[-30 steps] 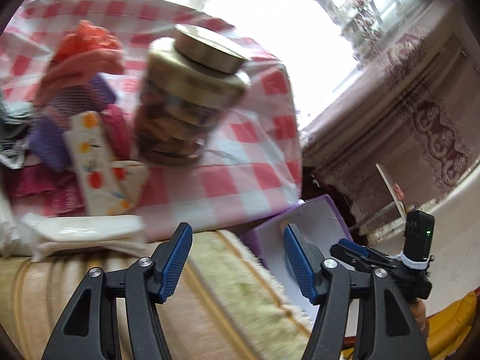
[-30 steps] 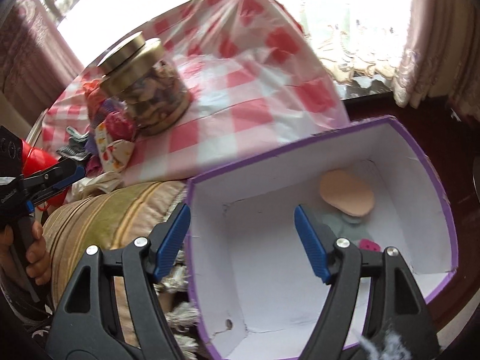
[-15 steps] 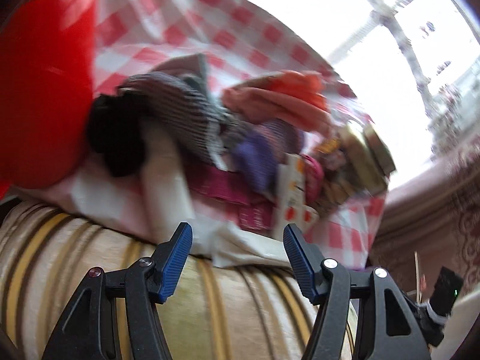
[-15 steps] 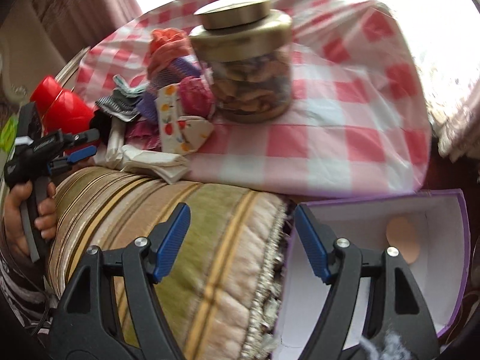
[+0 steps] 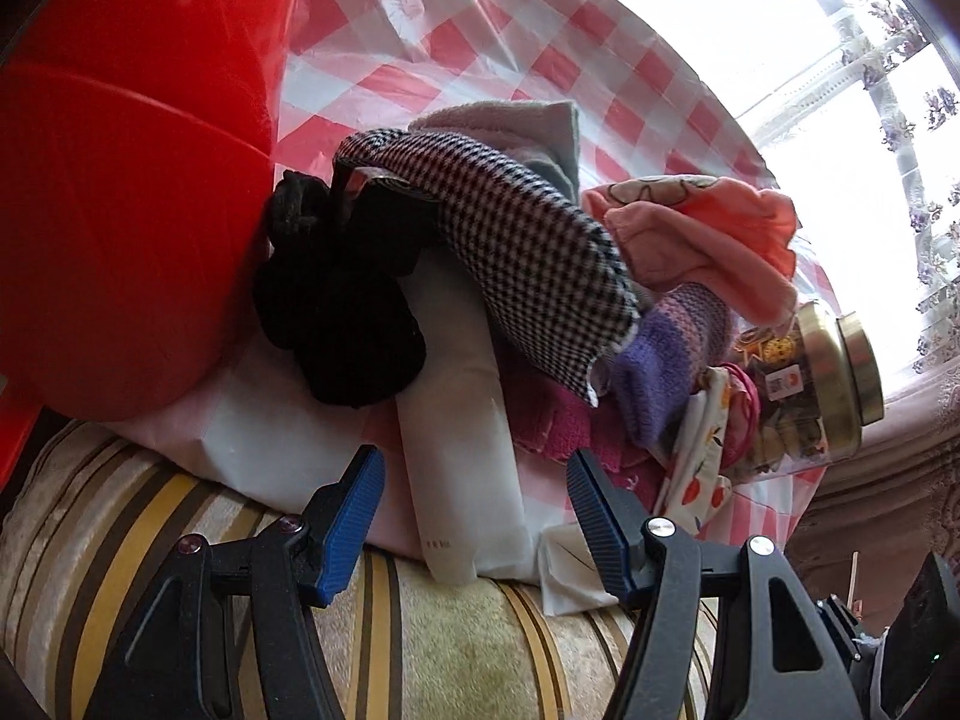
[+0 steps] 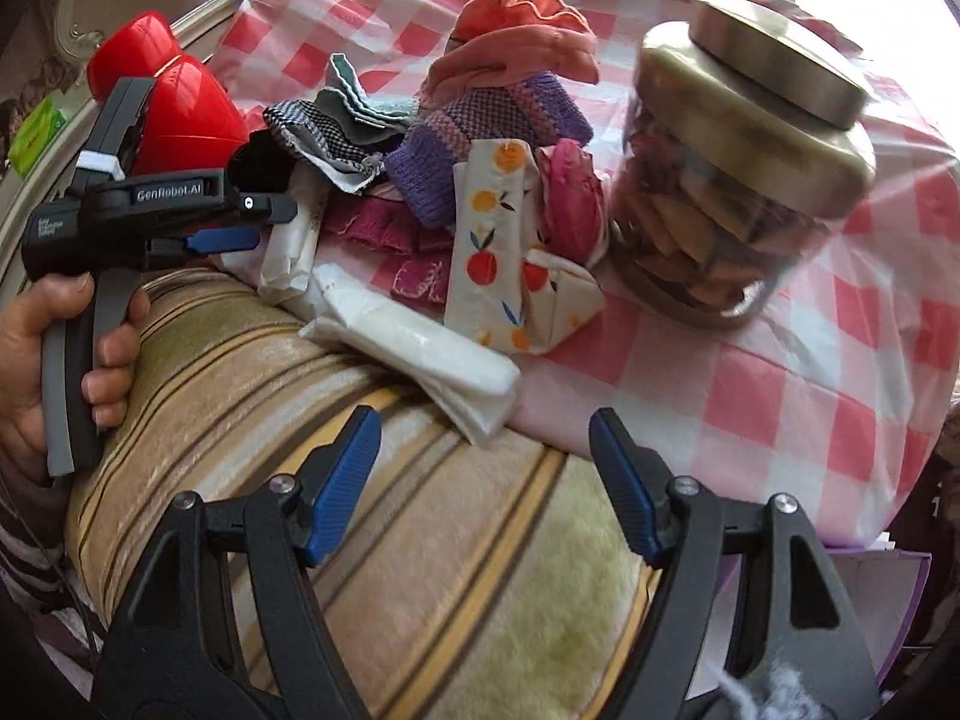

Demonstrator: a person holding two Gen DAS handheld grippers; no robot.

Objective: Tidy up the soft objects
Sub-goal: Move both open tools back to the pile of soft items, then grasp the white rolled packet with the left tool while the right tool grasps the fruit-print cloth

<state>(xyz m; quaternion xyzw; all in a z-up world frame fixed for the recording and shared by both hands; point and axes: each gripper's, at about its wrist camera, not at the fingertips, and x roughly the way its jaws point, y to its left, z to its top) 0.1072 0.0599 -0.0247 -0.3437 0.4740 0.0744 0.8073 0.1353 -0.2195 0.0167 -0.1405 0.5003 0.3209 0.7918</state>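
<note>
A heap of soft things lies on the red-checked cloth (image 6: pixel 780 360). It holds a black sock (image 5: pixel 342 312), a houndstooth cloth (image 5: pixel 516 240), an orange-pink garment (image 5: pixel 696 240), a purple knit piece (image 6: pixel 480 132), a fruit-print packet (image 6: pixel 486 252) and white packets (image 6: pixel 414 342). My left gripper (image 5: pixel 474 486) is open at the near edge of the heap, a white packet (image 5: pixel 456 420) just beyond its fingers. In the right wrist view the left gripper (image 6: pixel 252 221) shows at the left, held by a hand (image 6: pixel 36 348). My right gripper (image 6: pixel 483 456) hangs open over the striped cushion (image 6: pixel 420 540), empty.
A glass jar with a gold lid (image 6: pixel 738 180) stands on the cloth right of the heap. A red container (image 5: pixel 120 210) stands close at the heap's left. A corner of the purple box (image 6: pixel 870 600) shows at the lower right, beside the cushion.
Both grippers swung away from the purple box toward the heap. The left one rolled and closed in on the white packet and black sock. The right one now sits over the cushion.
</note>
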